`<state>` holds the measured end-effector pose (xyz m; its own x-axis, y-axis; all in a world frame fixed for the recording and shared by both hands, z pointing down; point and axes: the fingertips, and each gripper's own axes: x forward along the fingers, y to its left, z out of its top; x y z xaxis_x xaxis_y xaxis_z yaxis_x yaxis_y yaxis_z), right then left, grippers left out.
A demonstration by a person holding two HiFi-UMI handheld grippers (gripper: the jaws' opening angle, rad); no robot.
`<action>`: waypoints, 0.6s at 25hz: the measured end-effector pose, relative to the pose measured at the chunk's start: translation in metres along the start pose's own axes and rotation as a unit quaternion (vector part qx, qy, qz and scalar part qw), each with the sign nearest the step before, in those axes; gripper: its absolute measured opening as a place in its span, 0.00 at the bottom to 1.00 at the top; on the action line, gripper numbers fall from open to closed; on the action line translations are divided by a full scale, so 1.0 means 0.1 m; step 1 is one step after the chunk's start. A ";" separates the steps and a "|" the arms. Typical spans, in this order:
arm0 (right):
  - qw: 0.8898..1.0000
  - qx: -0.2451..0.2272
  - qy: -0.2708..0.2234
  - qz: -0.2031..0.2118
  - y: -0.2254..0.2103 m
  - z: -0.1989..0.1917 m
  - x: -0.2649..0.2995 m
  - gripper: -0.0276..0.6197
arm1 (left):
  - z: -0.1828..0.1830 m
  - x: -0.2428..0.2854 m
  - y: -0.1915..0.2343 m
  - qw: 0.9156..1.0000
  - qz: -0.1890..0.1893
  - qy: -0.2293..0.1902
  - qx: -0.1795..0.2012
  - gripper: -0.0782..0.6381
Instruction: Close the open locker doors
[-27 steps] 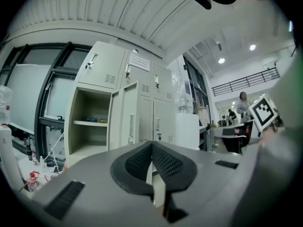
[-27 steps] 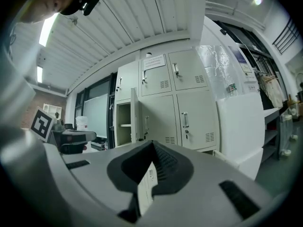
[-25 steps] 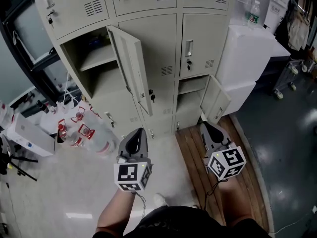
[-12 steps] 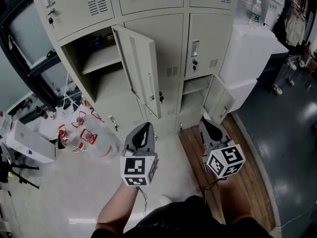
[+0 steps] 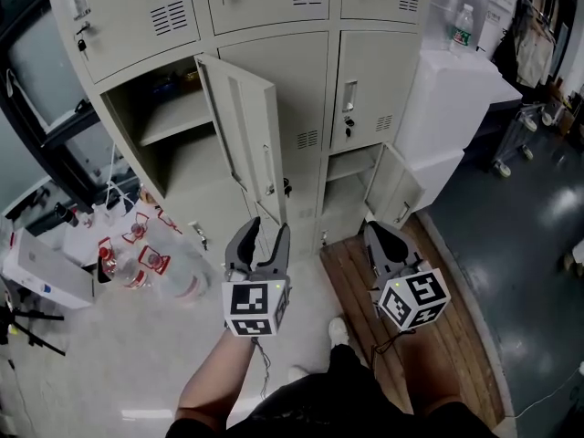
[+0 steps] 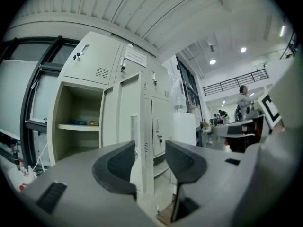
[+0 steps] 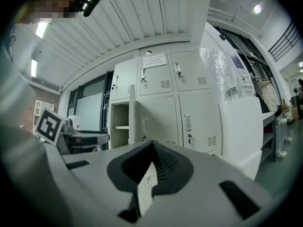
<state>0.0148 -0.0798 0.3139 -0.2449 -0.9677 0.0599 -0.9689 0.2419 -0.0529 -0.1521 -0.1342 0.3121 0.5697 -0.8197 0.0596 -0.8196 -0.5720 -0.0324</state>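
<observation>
Standing open at the left of the locker bank (image 5: pixel 274 7), the upper compartment (image 5: pixel 169 126) shows its shelf. Its tall door (image 5: pixel 245 126) sticks out toward the person. The door's long axis is upright, it seems hinged on the compartment's right side, and the handle (image 5: pixel 267 167) sits near the free edge.

The left gripper (image 5: pixel 262 237) is held just below this free edge in the head view, pointing level at the lockers. Its jaws have just been opening and now stand moderately apart with nothing between the pads. In the left gripper view (image 6: pixel 150 160) the door's edge shows through the gap, but it lies further ahead and is not touched.

Further right, low on the bank, a small door (image 5: pixel 394 185) is also open. The right gripper (image 5: pixel 376 231) points toward it with the jaws closed together and empty, apart from the door.

The left hand is the nearer one to the tall door. I judge that a push on the free edge, leftward toward the opening, is needed.
</observation>
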 end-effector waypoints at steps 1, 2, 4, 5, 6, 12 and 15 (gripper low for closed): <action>1.000 0.000 0.000 0.001 -0.03 0.00 0.03 0.04 | 0.01 0.04 0.01 1.000 0.005 -0.002 0.003 0.39; 1.000 0.001 0.000 0.003 -0.06 0.01 0.07 0.04 | 0.01 0.09 0.03 1.000 0.011 -0.003 0.006 0.41; 1.000 0.001 -0.002 0.010 -0.11 0.02 0.16 0.04 | 0.02 0.20 0.07 1.000 0.024 -0.002 0.008 0.44; 1.000 0.001 -0.002 0.014 -0.14 0.02 0.22 0.04 | 0.03 0.26 0.10 1.000 0.030 -0.001 0.008 0.45; 1.000 0.001 -0.003 0.018 -0.18 0.02 0.28 0.04 | 0.04 0.33 0.12 0.999 0.035 -0.002 0.009 0.46; 0.999 -0.002 -0.002 0.040 -0.41 0.08 0.64 0.04 | 0.12 0.72 0.20 0.998 0.061 0.000 0.015 0.51; 0.999 -0.002 -0.001 0.049 -0.53 0.09 0.80 0.04 | 0.15 0.90 0.23 0.997 0.072 -0.008 0.018 0.51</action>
<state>0.0467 -0.1711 0.3124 -0.3393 -0.9393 0.0518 -0.9401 0.3366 -0.0538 -0.1189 -0.2212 0.3020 0.4471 -0.8938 0.0358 -0.8906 -0.4485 -0.0750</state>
